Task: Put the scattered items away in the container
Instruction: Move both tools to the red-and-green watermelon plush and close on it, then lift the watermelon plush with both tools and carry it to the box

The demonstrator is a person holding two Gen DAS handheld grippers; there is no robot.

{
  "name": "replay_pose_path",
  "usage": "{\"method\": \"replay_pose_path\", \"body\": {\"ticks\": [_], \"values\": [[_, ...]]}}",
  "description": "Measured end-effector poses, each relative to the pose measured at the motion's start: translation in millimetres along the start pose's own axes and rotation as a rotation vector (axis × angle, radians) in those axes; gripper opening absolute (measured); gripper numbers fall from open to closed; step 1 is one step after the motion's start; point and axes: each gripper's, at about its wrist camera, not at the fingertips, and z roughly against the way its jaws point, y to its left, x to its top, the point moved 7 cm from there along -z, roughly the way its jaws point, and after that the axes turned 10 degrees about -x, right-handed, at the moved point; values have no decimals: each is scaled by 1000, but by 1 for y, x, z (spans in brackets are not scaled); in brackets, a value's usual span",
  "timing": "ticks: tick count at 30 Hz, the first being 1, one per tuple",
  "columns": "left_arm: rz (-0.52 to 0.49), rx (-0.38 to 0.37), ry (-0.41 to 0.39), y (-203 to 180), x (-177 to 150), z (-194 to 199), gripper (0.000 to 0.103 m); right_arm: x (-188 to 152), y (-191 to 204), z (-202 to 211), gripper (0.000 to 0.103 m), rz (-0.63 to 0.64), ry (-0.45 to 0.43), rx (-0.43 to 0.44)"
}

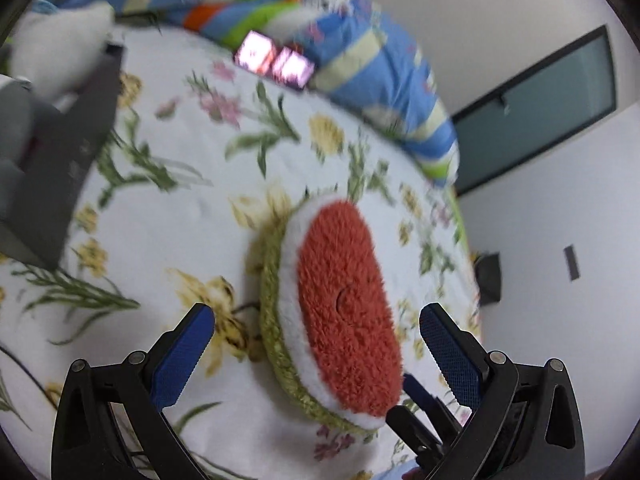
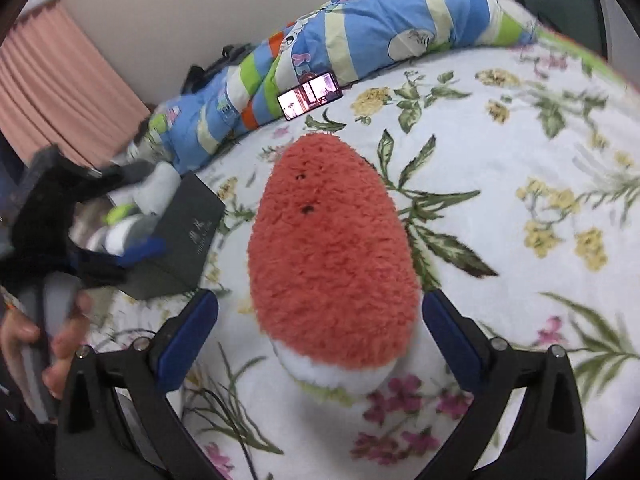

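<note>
A plush watermelon slice [image 2: 332, 240] lay on the floral bedsheet [image 2: 520, 280], red face up, its green rim [image 1: 276, 344] against the cloth. The right gripper [image 2: 320, 328] stood with jaws wide apart on either side of its white edge, pads clear of the fur. The left gripper [image 1: 316, 344] was likewise spread, the slice between its fingers, untouched. A dark grey box [image 2: 180, 240] holding soft toys sat nearby to the left; open sheet stretched rightward. A lit phone [image 2: 310, 94] rested beside the striped quilt [image 2: 360, 32].
</note>
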Motion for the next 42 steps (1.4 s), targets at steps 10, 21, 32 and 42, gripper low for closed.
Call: {"method": "replay_pose_path", "body": {"ticks": [10,21,32,42], "values": [[-4,64,228,4,-6,-95,102,5,-10,-50,103,-38,40,143],[-14,36,351,7,-12,-145,103,-1,-13,-92,103,-25,64,167],[37,-147,408,6,-31,-141,103,-9,-8,-83,96,-137,54,227],[-18,-190,279,7,9,-32,103,1,82,-46,96,-47,-2,269]]}}
